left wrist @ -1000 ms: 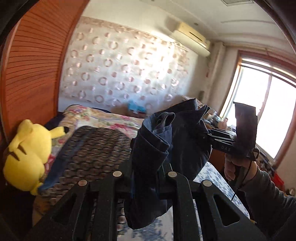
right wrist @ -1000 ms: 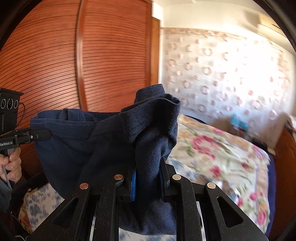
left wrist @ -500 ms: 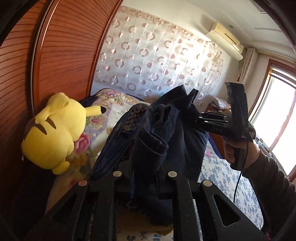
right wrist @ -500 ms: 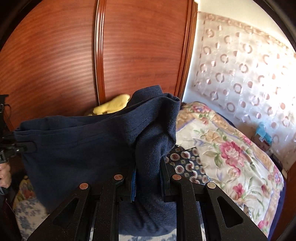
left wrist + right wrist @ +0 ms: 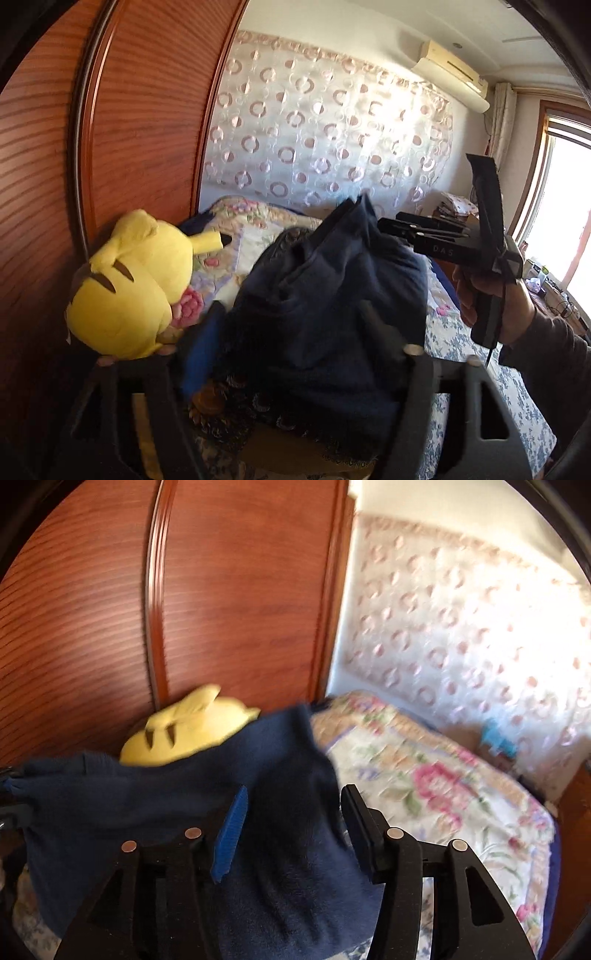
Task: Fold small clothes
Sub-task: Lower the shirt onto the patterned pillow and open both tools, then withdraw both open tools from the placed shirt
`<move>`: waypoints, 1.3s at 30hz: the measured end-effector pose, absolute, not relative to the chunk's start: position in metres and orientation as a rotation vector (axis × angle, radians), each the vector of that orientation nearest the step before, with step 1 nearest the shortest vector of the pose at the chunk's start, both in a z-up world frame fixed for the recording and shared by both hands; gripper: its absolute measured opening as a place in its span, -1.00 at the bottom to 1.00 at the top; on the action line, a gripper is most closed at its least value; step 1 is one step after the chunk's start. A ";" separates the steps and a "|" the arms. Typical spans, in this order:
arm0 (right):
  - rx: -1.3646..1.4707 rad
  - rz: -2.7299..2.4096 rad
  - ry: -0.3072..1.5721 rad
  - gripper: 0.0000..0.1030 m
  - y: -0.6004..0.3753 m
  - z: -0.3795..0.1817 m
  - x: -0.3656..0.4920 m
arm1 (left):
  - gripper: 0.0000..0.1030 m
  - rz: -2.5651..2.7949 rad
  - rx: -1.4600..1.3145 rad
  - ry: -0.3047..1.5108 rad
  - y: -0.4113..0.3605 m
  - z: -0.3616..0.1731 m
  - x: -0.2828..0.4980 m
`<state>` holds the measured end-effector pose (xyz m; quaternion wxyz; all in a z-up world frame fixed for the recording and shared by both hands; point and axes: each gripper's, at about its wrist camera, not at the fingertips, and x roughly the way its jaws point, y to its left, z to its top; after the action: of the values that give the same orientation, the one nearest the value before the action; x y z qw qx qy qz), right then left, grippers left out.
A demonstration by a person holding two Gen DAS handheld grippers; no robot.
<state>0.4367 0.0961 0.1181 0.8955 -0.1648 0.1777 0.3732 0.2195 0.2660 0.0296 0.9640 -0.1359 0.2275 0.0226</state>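
A dark navy garment (image 5: 332,295) lies bunched between the spread jaws of my left gripper (image 5: 291,325), over a dark ring-patterned cloth (image 5: 240,413) on the bed. My left gripper is open, with the cloth loose between its fingers. In the right wrist view the same navy garment (image 5: 155,805) spreads to the left and drapes between the fingers of my right gripper (image 5: 291,812), which is open too. The right gripper also shows in the left wrist view (image 5: 384,225), its tips at the garment's upper edge.
A yellow plush toy (image 5: 129,284) sits at the left against the brown wooden wardrobe (image 5: 129,129). A floral quilt (image 5: 443,794) covers the bed toward the patterned curtain wall (image 5: 332,129). A bright window (image 5: 561,221) is at the right.
Both grippers have opened and let go of the navy garment. They have swung left and down toward the plush toy, and the garment now rests on the patterned cloth.
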 end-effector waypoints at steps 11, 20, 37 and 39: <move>-0.336 0.856 0.499 0.07 0.112 0.091 0.428 | 0.56 0.086 -0.131 0.586 0.239 0.004 0.254; -0.283 0.810 0.500 0.07 0.102 0.098 0.409 | 0.56 0.102 -0.117 0.593 0.228 0.008 0.243; -0.142 0.637 0.423 0.13 -0.024 0.110 0.253 | 0.60 -0.046 -0.026 0.493 0.136 0.054 0.187; -0.122 0.611 0.416 0.16 -0.038 0.111 0.233 | 0.60 -0.076 -0.010 0.488 0.121 0.056 0.180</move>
<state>0.2331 -0.0384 0.1110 0.9307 -0.0596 0.2031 0.2984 0.1805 0.1211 0.0556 0.9696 -0.0049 0.2416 -0.0377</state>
